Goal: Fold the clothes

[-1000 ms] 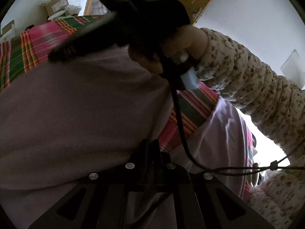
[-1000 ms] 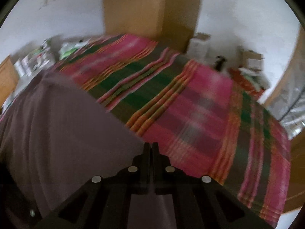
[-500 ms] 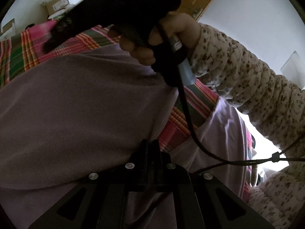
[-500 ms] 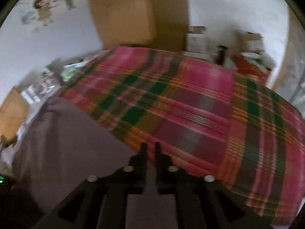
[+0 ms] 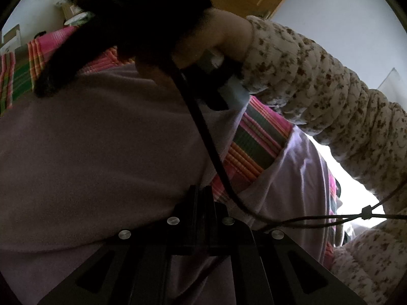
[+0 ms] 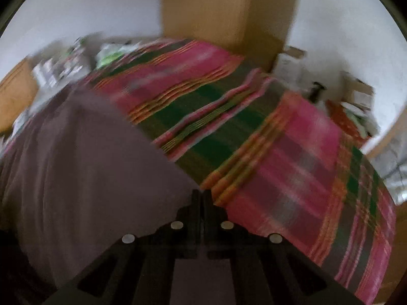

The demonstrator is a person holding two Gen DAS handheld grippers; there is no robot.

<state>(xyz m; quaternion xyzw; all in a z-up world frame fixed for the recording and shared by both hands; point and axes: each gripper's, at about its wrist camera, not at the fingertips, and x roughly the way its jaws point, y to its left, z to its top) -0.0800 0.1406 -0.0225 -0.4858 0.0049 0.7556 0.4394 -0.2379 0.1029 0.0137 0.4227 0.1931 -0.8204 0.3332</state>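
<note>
- Left gripper (image 5: 202,190) at lower centre of the left wrist view, fingers pressed together on the lilac garment (image 5: 96,147).
- Right gripper (image 6: 202,195) at lower centre of the right wrist view, likewise clamped on the garment's edge.
- Garment spread at left over the plaid blanket (image 6: 292,152).
- Floral sleeve (image 5: 330,96) at upper right.
- Cardboard boxes (image 6: 358,92) at far right, blurred; no readable writing or brand anywhere.

bed (image 6: 292,152) covered by pink-green-orange plaid blanket (image 6: 203,117), lilac garment (image 6: 84,167) spread over its near-left part, blanket stripes seen in gap between garment sections (image 5: 254,150), far half bare
</note>
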